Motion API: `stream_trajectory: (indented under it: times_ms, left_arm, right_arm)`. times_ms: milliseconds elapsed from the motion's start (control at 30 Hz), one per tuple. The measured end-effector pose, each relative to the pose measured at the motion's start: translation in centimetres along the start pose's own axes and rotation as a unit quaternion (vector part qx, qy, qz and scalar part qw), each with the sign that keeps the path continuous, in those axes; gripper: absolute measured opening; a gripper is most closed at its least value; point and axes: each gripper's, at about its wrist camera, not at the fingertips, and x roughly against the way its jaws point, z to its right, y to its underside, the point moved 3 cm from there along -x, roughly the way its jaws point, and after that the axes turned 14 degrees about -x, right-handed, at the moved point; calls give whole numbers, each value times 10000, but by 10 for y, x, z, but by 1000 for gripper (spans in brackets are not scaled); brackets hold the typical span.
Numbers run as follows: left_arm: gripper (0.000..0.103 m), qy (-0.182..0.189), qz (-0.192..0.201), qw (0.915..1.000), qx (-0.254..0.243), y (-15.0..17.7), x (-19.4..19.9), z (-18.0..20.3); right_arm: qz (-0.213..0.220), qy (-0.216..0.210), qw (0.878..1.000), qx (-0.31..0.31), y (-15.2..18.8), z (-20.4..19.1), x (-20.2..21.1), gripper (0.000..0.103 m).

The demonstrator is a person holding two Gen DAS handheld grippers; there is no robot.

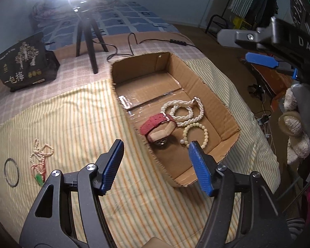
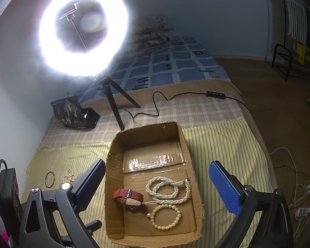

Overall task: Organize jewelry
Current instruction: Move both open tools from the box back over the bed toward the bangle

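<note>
An open cardboard box (image 1: pixel 223 103) (image 2: pixel 113 186) lies on the striped cloth. In it lie a red-strap watch (image 1: pixel 155 126) (image 2: pixel 128 196), a white pearl necklace (image 1: pixel 184 109) (image 2: pixel 169 190) and a cream bead bracelet (image 1: pixel 196 134) (image 2: pixel 165 217). Left of the box, a small bead string with a red cord and green pendant (image 1: pixel 40 157) and a dark thin bangle (image 1: pixel 11 171) (image 2: pixel 50 179) lie on the cloth. My left gripper (image 1: pixel 156 161) is open and empty above the box's near corner. My right gripper (image 2: pixel 157 184) is open and empty above the box; it also shows in the left wrist view (image 1: pixel 264 60).
A ring light on a tripod (image 2: pixel 82 31) (image 1: pixel 88 41) stands behind the box, its cable (image 2: pixel 155 107) trailing right. A black printed bag (image 1: pixel 24 62) (image 2: pixel 72 113) sits at the back left. The bed edge drops to the floor with cables (image 2: pixel 299 186) on the right.
</note>
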Motion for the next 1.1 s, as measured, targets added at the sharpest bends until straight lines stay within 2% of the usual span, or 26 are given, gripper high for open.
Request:
stream_trajectory:
  times_ms: [500,800,1100]
  left_arm:
    - [67,-487,178,9974,504,37,49,-86]
    - [67,-744,84,9895,1235,67,70,-154]
    - [66,-815,-41,9827,1663,89,77,-194]
  right_arm:
    - [119,-382,9990,213,35,-49,17,101]
    - [-130,-532,9954,781,74,-92,10,100]
    - [-715,-747,9853,1362,120,-134,-20,86]
